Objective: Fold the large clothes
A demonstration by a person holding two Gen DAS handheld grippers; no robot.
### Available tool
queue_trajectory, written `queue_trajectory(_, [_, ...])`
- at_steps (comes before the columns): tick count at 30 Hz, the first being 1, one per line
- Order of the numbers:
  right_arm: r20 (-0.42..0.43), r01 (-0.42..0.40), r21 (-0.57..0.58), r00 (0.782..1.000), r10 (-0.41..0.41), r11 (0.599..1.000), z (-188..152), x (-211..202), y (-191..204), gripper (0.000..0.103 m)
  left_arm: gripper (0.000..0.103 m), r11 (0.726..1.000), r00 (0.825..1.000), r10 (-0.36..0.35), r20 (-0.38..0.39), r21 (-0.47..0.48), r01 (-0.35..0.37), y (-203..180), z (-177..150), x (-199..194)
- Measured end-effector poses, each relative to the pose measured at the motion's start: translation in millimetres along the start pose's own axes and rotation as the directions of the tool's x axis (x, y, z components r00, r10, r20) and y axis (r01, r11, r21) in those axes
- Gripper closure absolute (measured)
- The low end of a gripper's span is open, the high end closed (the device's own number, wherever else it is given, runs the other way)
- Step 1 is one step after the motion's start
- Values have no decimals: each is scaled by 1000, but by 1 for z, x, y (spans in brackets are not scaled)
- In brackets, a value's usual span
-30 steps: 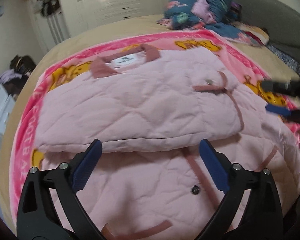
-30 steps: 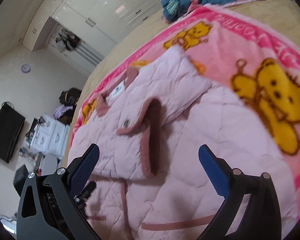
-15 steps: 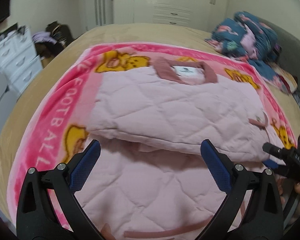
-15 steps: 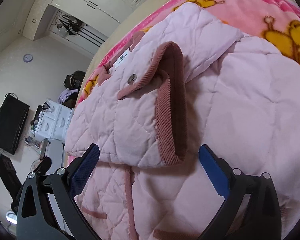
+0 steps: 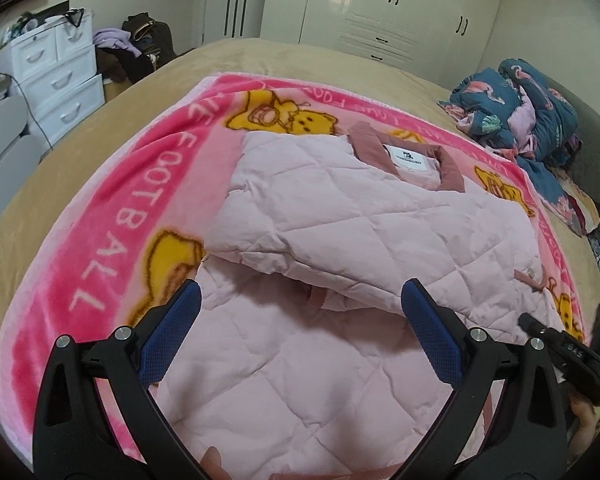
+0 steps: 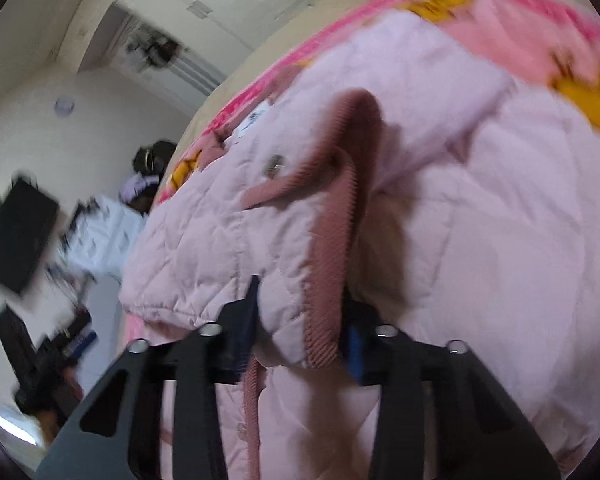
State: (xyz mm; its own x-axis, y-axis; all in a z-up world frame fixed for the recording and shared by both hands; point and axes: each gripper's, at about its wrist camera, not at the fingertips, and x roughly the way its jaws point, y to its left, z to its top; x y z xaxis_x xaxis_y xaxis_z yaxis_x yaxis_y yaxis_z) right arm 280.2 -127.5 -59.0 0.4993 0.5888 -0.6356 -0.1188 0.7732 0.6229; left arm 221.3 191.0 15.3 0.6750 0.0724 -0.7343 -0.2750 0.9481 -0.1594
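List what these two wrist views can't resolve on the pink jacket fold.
- Right wrist: motion blur; jaws closing around the ribbed cuff, pad contact unclear.
- Left wrist: folded sleeve hides the jacket front beneath.
- Left wrist: neck label print too small.
- Left wrist: jacket hem cut off by bottom edge.

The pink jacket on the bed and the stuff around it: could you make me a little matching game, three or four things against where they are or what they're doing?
Things:
1. Pink jacket
2. White drawers
3. Left tool
4. Right tool

States:
A. jaws closing on the jacket's ribbed cuff
B. lying folded over on the cartoon blanket
C. open, holding nothing
D. standing beside the bed

Pairs: 1-B, 2-D, 3-C, 4-A
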Motion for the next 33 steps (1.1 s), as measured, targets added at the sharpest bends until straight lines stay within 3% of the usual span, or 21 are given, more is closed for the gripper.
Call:
queue_trajectory(7, [107, 91, -288, 992, -62, 953, 25, -23, 57, 81, 9, 1000, 1000, -6, 6, 3, 6, 0, 8, 2])
queue_trajectory(11, [232, 207, -511, 968, -97, 834, 52, -42, 108, 81, 9, 1000, 999, -3, 35, 6, 3, -2, 23, 0])
queue_trajectory(16, [350, 291, -646, 934, -64, 705, 85, -55, 154, 82, 9, 1000, 998, -3, 60, 3, 3, -7, 44, 2])
queue_trajectory(19, [372, 318, -666, 925, -69, 675, 100, -48, 153, 82, 9, 1000, 998, -4, 56, -3, 4, -11, 53, 9])
queue_trajectory(24, [350, 337, -615, 927, -136, 713, 114, -23, 124, 82, 9, 1000, 999, -7, 42, 22, 6, -21, 59, 21])
queue_trajectory(33, [279, 319, -538, 941, -192, 780, 94, -3, 78, 82, 9, 999, 1000, -2, -2, 53, 2, -35, 59, 46])
